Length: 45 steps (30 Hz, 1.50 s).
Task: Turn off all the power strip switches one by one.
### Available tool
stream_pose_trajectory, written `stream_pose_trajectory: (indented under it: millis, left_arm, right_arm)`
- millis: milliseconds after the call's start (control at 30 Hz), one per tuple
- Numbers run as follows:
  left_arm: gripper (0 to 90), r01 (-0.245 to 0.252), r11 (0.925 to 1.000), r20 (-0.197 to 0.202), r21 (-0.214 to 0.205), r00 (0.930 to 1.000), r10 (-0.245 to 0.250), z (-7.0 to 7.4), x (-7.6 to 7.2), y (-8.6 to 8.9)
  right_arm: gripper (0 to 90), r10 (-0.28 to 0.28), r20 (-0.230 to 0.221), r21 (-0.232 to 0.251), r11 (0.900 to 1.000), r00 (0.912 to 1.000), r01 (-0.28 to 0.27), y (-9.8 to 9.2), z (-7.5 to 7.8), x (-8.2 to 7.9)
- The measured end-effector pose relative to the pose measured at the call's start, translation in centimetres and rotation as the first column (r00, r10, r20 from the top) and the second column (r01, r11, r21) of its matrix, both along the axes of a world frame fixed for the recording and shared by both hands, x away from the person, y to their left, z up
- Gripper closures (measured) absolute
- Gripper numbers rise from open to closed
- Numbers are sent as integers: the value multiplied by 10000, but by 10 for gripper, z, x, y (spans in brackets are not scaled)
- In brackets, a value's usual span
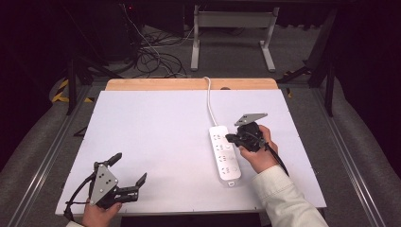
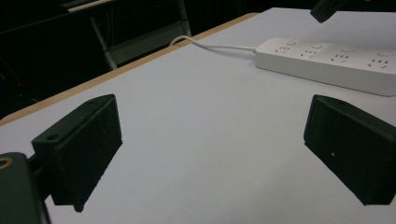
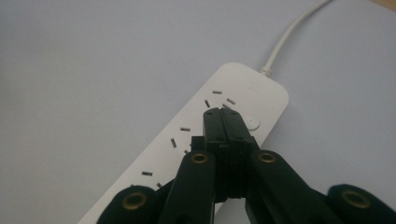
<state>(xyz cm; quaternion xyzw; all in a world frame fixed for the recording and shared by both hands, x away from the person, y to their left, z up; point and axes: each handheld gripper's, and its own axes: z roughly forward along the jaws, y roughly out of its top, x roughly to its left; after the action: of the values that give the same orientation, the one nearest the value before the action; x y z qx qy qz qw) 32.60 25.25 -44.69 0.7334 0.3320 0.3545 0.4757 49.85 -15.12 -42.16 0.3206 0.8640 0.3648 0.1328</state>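
High view is showing me holding the right gripper [image 1: 235, 138], jaws pressed together empty, over the far switches of the power strip [image 1: 225, 153] lying right of centre on the bench [image 1: 156, 142], likely to press one, while I am parking the left gripper [image 1: 128, 171] wide apart at the near left.

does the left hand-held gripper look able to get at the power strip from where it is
Probably yes. The left hand-held gripper is open near the table's front edge, with bare white tabletop between it and the power strip. The shut right hand-held gripper over the strip's upper end could crowd it.
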Motion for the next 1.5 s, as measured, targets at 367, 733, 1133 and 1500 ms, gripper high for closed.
stream_pose_trajectory:
  millis: [367,733,1133,1500]
  left_arm:
    - [50,14,10000,6,20,10000,-14,0,0,0]
    - [50,7,10000,-5,-4,10000,-7,0,0,0]
    - [50,14,10000,-13,58,10000,-14,0,0,0]
    - [50,5,10000,-41,-5,10000,-5,-1,0,-1]
  right_arm:
    - [900,76,-514,-321,9994,9987,-92,3,-12,2]
    - [900,-86,-646,-637,9980,9979,45,4,-21,5]
    - [900,-150,-616,-708,9974,9980,106,6,-27,5]
    - [900,-195,-576,-769,9969,9981,151,7,-28,5]
